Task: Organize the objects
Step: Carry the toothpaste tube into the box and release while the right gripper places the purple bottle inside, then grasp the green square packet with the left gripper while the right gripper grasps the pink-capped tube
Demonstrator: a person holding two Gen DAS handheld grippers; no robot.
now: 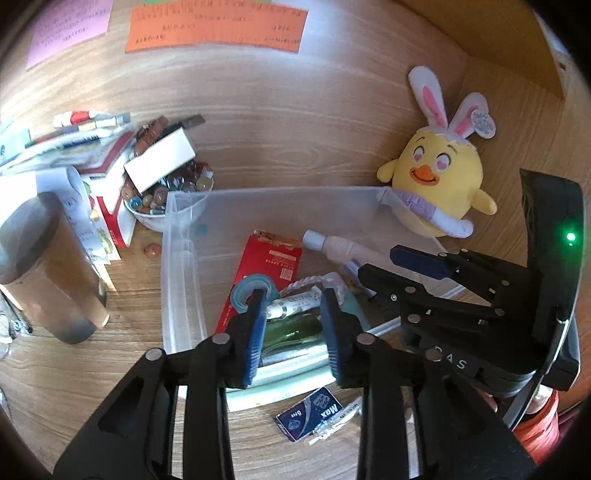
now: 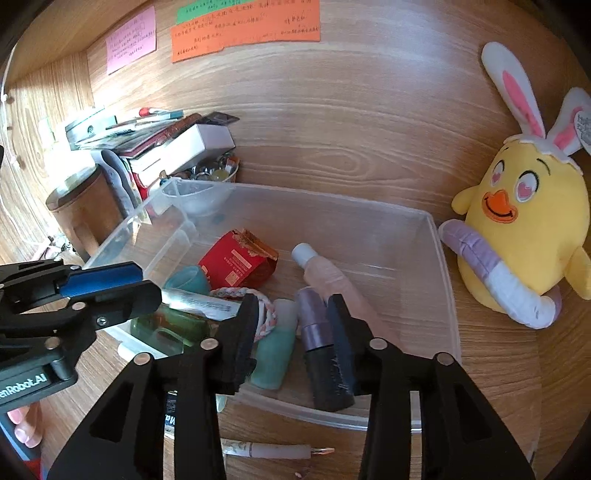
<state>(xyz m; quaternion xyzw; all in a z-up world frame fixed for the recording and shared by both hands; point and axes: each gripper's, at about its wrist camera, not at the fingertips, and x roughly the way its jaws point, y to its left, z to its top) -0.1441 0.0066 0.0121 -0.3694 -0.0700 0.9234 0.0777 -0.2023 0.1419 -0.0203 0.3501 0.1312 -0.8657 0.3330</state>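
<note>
Below, my left gripper (image 1: 293, 325) and right gripper (image 2: 293, 332) gape empty over the clear plastic bin (image 2: 439, 266) on the woodgrain worktop (image 2: 369, 147), holding a red carton (image 2: 238, 264), glossy tubes and a braided cord.

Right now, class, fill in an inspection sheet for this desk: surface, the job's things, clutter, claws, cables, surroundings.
Surface: wood-grain desk, sunlit at the left.
Job's things: clear plastic bin holding a red box, teal tape roll, pink bottle, purple tube, green bottle, braided band.
Clutter: bowl of marbles, stacked boxes and books, brown canister, card and pen in front of the bin.
Claws: left claw and right claw both open over the bin, gripping nothing.
Cables: nothing seen.
Surroundings: yellow chick plush, orange notes and pink notes on the back panel.
</note>
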